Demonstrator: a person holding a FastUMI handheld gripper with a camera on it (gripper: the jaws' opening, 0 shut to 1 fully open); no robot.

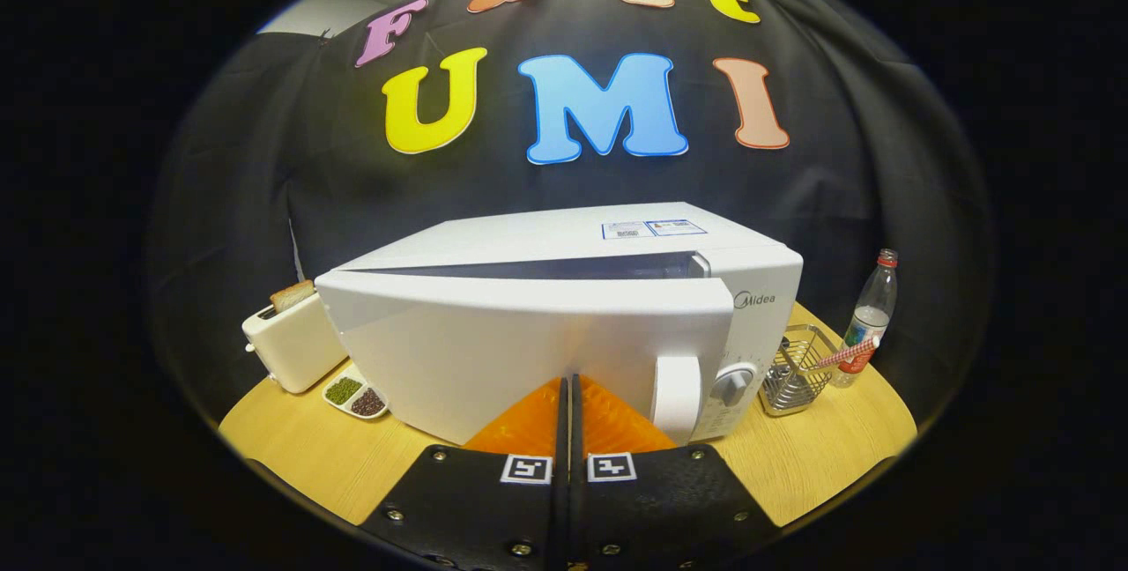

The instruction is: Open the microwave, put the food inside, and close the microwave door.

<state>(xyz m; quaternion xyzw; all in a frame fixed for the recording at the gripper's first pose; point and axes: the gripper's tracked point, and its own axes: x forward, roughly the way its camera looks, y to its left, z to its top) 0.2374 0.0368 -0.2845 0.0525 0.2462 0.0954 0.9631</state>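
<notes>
Jaws together, tips against the door (529, 351) of the "Midea" microwave (617, 241).

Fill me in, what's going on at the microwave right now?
The handheld gripper has its fingers closed together with nothing between them, tips right against the front of the microwave door. The door of the white microwave stands slightly ajar, a dark gap showing along its top edge. Whether food is inside cannot be seen. On the wooden table sit a toaster, a small dish of beans, a wire basket and a bottle.
</notes>
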